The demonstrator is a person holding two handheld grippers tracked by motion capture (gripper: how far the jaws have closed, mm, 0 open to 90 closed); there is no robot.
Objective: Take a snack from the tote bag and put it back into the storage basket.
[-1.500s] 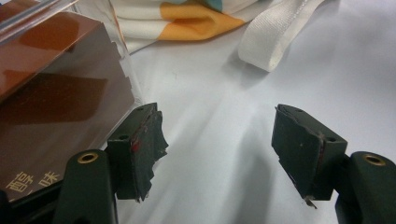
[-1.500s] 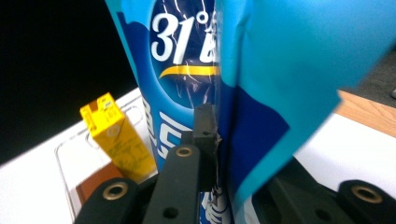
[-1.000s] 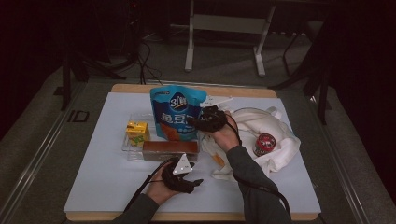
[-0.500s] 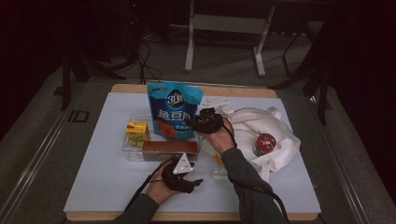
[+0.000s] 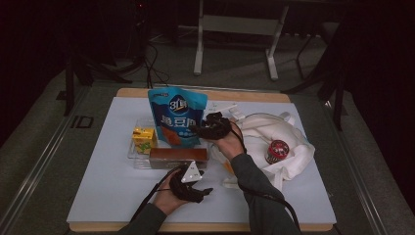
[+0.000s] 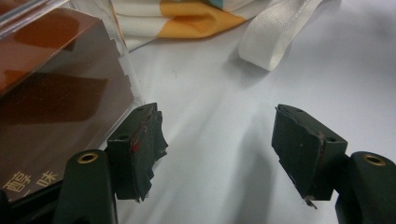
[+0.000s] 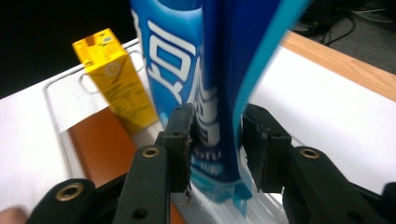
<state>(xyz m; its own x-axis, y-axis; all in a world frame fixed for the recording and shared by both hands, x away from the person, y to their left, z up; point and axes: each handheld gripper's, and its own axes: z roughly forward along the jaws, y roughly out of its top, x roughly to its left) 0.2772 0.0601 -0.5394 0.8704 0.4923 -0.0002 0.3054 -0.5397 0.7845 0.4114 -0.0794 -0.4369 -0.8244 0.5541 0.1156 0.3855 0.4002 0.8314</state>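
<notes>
1. Landmark: a clear plastic tray (image 5: 133, 155) on the white table (image 5: 98, 196). A small yellow juice carton (image 5: 143, 138) stands at its left end, and a long brown box (image 5: 177, 157) lies along its near side; both are already packed.
2. The tall blue snack pouch (image 5: 177, 117) stands upright at the tray's back. I judge it is just being set in.
3. The left gripper (image 5: 193, 188) rests on the table in front of the tray, jaws spread and empty.
4. The right gripper (image 7: 215, 140) is at the pouch's right edge. Its jaws have just been opening, with the pouch's lower edge between them; one pad seems clear of it.
5. Right of the tray, a white cloth bag (image 5: 284, 142) holds a round red-lidded cup (image 5: 277, 151), likely left to unpack.
</notes>
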